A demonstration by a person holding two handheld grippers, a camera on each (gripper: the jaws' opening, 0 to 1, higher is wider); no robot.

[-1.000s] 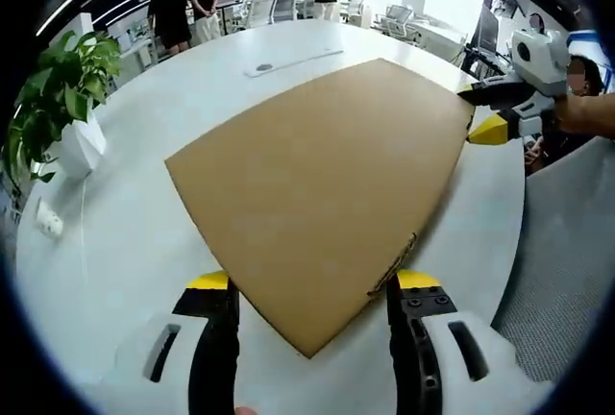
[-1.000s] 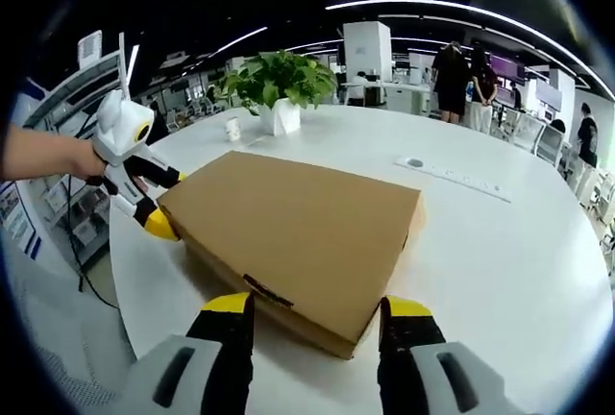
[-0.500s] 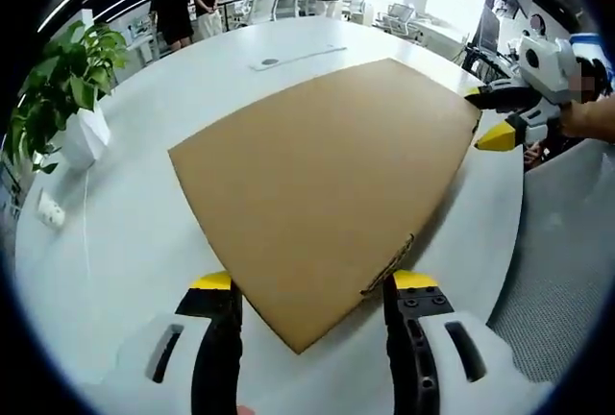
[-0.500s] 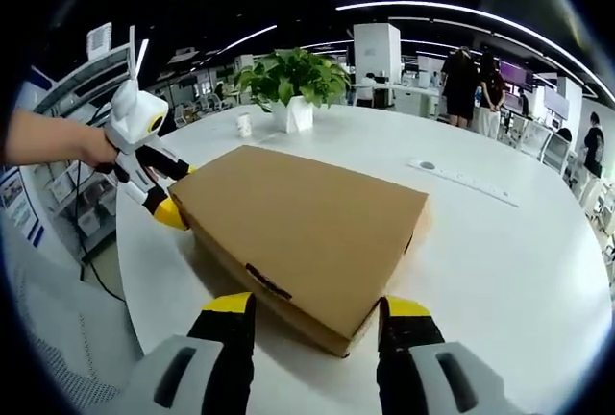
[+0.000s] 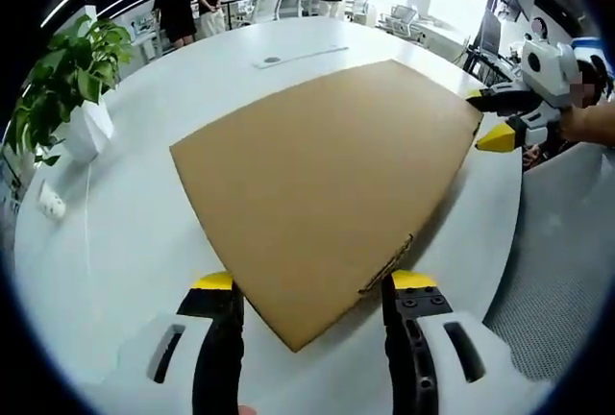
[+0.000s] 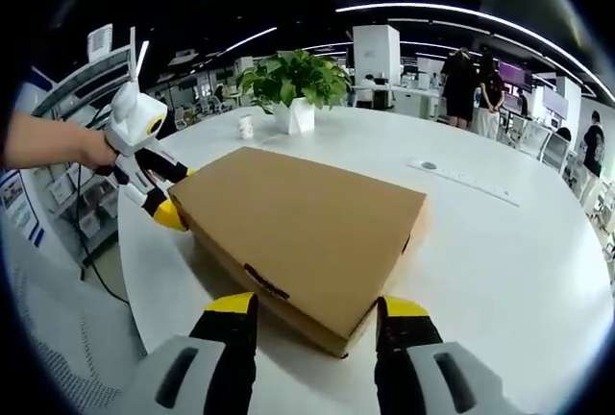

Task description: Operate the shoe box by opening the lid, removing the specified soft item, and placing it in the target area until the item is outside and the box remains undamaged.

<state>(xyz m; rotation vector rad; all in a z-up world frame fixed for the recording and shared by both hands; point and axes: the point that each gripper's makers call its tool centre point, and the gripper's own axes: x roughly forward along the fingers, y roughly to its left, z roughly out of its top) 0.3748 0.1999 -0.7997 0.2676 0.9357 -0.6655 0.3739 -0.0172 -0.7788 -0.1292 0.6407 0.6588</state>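
A closed brown cardboard shoe box (image 5: 322,180) lies flat on a white round table (image 5: 125,213), lid down. My left gripper (image 5: 312,292) is open, its jaws straddling one near corner of the box. At the opposite end, my right gripper (image 6: 307,311) is open too, with a box corner (image 6: 336,338) between its jaws. In the left gripper view the right gripper (image 5: 500,119) reaches the box's far right corner. In the right gripper view the left gripper (image 6: 159,194) sits at the box's left corner, held by a hand. The soft item is hidden inside.
A potted green plant (image 6: 288,84) in a white pot stands on the table beyond the box, with a small white object (image 5: 50,204) beside it. A flat strip (image 6: 461,177) lies on the tabletop. People stand in the office behind. The table edge drops to grey floor (image 5: 557,261).
Both views have shifted slightly as the hands settled. The box and both open grippers stay where they were.
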